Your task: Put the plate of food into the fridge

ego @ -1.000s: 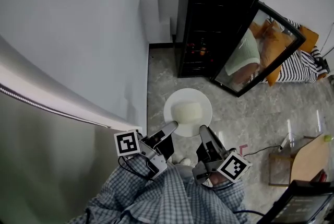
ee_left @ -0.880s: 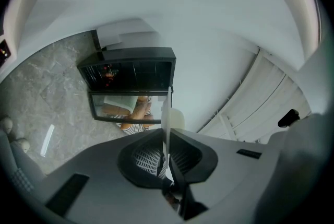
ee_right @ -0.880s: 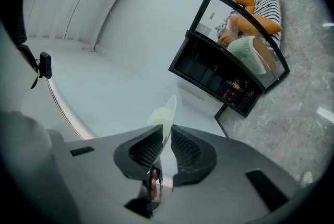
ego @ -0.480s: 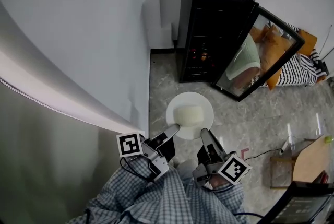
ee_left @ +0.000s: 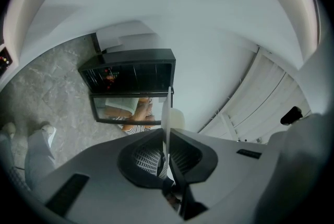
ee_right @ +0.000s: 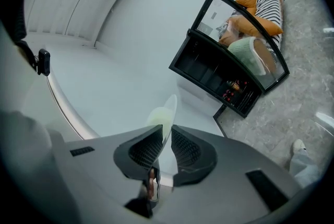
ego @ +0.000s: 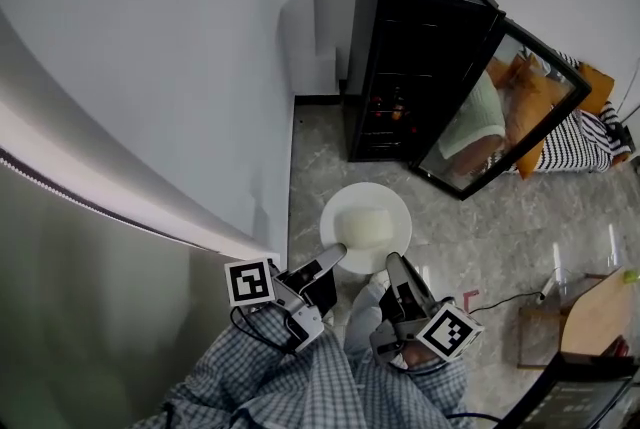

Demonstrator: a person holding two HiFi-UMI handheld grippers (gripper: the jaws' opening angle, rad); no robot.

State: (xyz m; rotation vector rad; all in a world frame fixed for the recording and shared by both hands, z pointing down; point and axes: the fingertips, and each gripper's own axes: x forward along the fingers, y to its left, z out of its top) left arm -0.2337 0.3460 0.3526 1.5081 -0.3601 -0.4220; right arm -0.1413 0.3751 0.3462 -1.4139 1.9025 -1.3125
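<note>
Left gripper (ee_left: 167,135) is closed on the near rim of the white plate (ego: 338,209); in the left gripper view the rim runs edge-on between the two ribbed pads with no gap showing. Right gripper (ee_right: 166,131) clamps the same rim a little further round, and its pads likewise bear on the thin edge.

The plate sits at lower centre of the head view, carried level above the stone-pattern floor (ego: 480,227). A pale block of food (ego: 363,221) lies at its middle. The black fridge (ego: 400,67) stands at upper right, well apart from the plate, with its glass door (ego: 490,107) swung open to the right.

Handling estimate: the plate appears rigid, smooth and breakable, and moderately heavy for an edge grip. The glazed rim is likely to slip under a thin pinch, so grip at two separated rim points as shown. Keep the plate level, or the food may slide.

Both grippers reach forward from the checked sleeves (ego: 300,377) at the bottom of the frame and converge on the near edge of the plate.
</note>
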